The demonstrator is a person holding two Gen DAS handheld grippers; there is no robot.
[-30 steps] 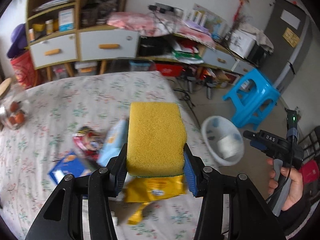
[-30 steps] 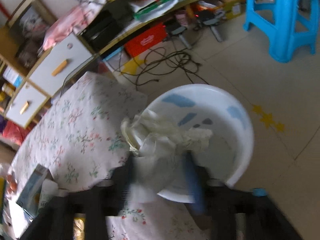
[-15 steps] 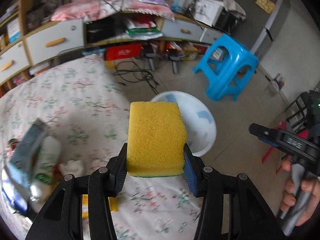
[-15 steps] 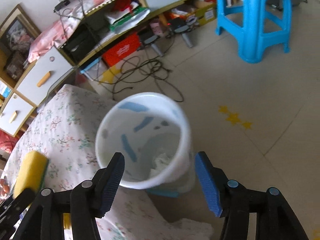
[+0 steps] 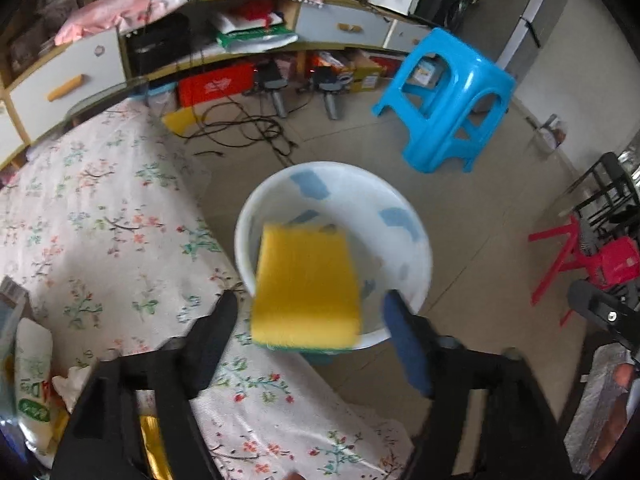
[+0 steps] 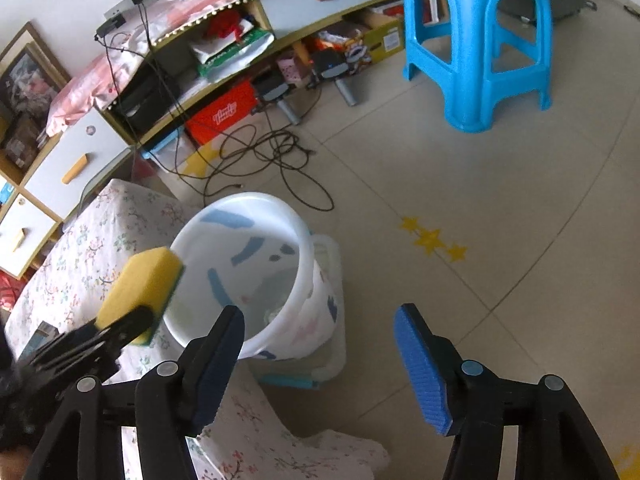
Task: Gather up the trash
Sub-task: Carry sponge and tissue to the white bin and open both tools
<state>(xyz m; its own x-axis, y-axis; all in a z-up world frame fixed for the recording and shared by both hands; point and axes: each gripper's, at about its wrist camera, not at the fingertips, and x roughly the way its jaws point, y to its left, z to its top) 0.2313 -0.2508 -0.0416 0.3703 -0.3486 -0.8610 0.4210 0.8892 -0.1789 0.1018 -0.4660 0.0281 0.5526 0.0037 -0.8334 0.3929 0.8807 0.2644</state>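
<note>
The yellow sponge (image 5: 306, 288) sits over the mouth of the white bin (image 5: 416, 240), which stands on the floor just beside the flowered bed cover (image 5: 100, 216). To finish this drop well, we should hold the left gripper (image 5: 310, 340) centred above the rim and let the sponge fall clear, not clip the near edge. Its jaws are opening, with gaps on both sides of the sponge between them, so we read it as let go. Our right gripper (image 6: 320, 354) hangs near the bin, jaws opening too, nothing between them.
</note>
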